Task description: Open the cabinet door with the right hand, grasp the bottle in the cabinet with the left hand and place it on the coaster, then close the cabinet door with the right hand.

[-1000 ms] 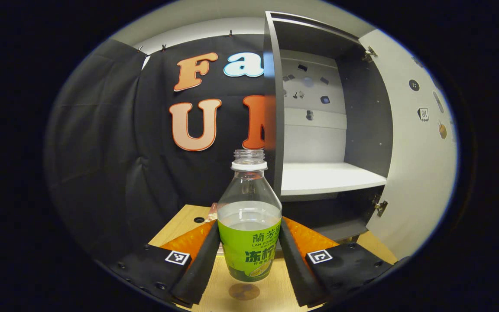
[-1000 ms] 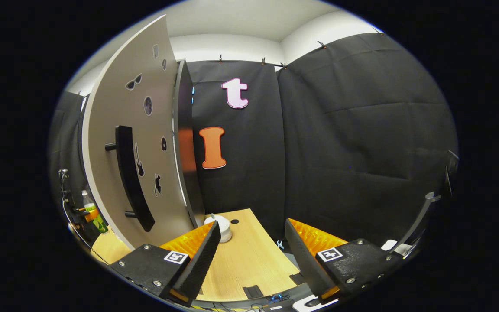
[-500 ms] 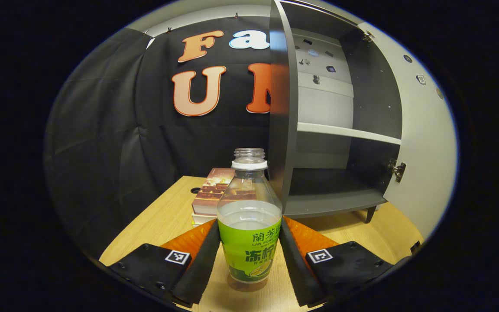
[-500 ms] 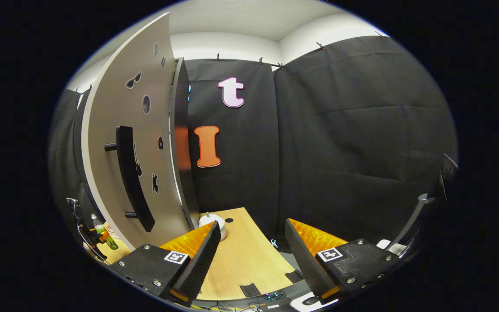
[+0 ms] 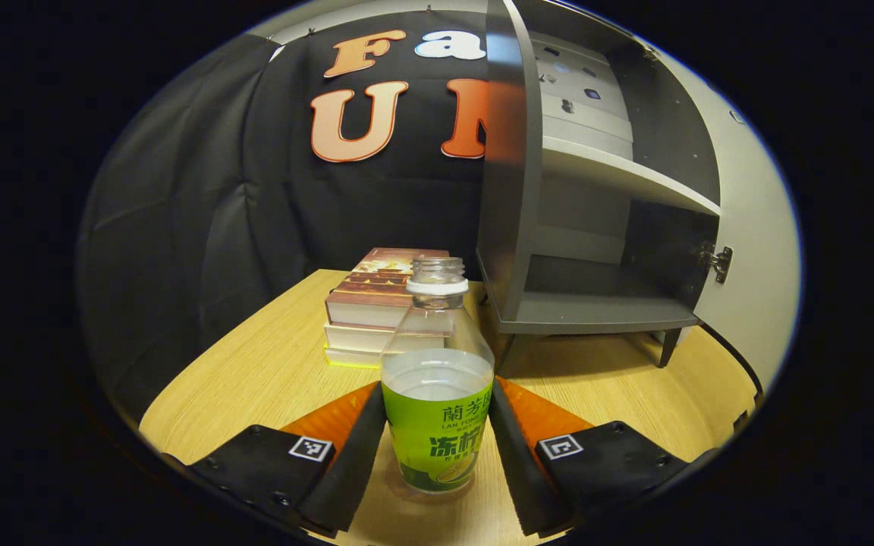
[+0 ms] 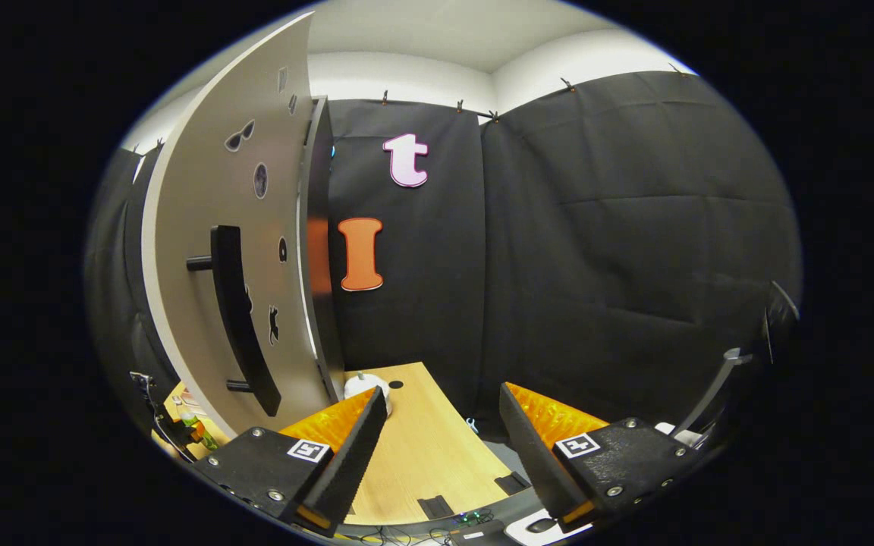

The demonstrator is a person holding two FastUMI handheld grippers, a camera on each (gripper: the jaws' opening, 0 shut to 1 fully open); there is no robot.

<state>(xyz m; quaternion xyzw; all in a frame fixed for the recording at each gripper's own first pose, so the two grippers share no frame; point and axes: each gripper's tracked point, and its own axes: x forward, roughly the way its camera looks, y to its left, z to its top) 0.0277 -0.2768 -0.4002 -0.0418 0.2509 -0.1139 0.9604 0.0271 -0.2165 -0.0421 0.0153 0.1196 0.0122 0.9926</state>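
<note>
A clear bottle (image 5: 437,425) with a green label and no cap stands upright between the fingers of my left gripper (image 5: 437,455), which is shut on it at label height. Its base is at or just above the wooden table (image 5: 270,371); I cannot tell whether it touches. The grey cabinet (image 5: 596,311) stands behind on the right with its door (image 5: 748,250) swung wide open. In the right gripper view my right gripper (image 6: 441,447) is open and holds nothing, to the right of the door (image 6: 209,227) and its black handle (image 6: 243,326). The bottle (image 6: 188,418) shows small at the lower left.
A stack of books (image 5: 376,303) lies behind the bottle, left of the cabinet. A small white object (image 6: 365,385) sits on the table (image 6: 422,455) by the cabinet's corner. Cables lie at the table's near edge.
My left gripper has come down with the bottle towards the table; the brown coaster seen below the bottle a second ago is now hidden. The right gripper has hardly moved.
</note>
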